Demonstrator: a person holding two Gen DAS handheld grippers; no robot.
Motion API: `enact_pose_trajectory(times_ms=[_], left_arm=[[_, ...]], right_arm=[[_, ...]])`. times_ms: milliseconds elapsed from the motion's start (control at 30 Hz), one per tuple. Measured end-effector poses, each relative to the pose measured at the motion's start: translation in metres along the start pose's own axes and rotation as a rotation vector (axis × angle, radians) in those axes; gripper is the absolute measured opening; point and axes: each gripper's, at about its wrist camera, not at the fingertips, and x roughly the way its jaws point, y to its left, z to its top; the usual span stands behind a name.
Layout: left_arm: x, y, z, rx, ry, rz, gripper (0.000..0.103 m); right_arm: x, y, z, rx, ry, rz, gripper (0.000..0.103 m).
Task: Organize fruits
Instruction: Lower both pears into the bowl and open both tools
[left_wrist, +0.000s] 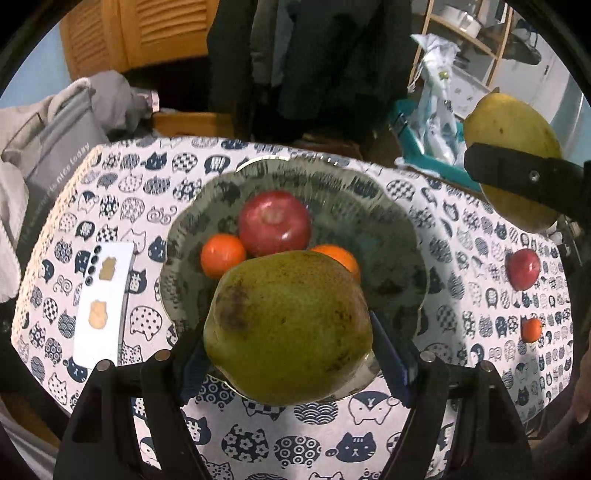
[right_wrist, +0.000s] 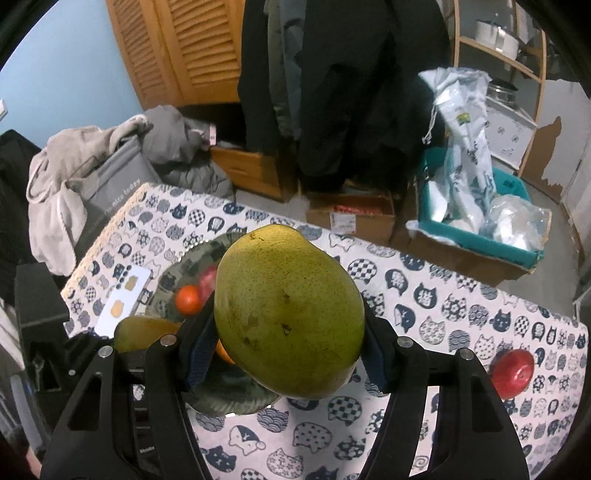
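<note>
**Two pears carried toward the fruit plate**

At the table's left edge lies a white card. The dark plate, mid-table, holds a red apple and two tangerines. The left gripper, clamped on a green pear, hovers at the plate's near rim; lowering and releasing probably comes next. The right gripper grips a second pear higher up. Near the table's right edge wait another apple and tangerine.

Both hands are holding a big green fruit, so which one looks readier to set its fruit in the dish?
Left, probably. Its mango already hangs over the plate, while the right gripper's mango is off to the plate's side.
</note>
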Motion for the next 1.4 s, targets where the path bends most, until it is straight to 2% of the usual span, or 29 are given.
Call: enact_pose_trajectory(times_ms=[400,600,733,933,1067,1400], left_arm=[[0.029,0.009,-0.007,-0.040,0.083,-0.008,0.080],[0.032,0.004,-0.006,-0.017,0.100,-0.009,0.080],[0.027,0.001,-0.004,-0.001,0.106,-0.041,0.082],[0.023,-0.003,0.000,0.016,0.094,-0.046,0.086],[0.016,0.005,0.005,-0.012,0.077,-0.057,0.086],[0.015,0.041,0.026,-0.119,0.038,-0.015,0.086]], right_arm=[[0.041,0.001,-0.014,-0.006,0.092,0.000,0.068],[0.053,0.002,-0.018,-0.009,0.124,0.003,0.068],[0.058,0.000,-0.017,0.002,0.132,0.009,0.068],[0.064,-0.002,-0.014,0.014,0.144,0.020,0.068],[0.071,-0.004,-0.012,0.027,0.153,0.023,0.068],[0.092,-0.003,-0.005,0.031,0.183,0.033,0.068]])
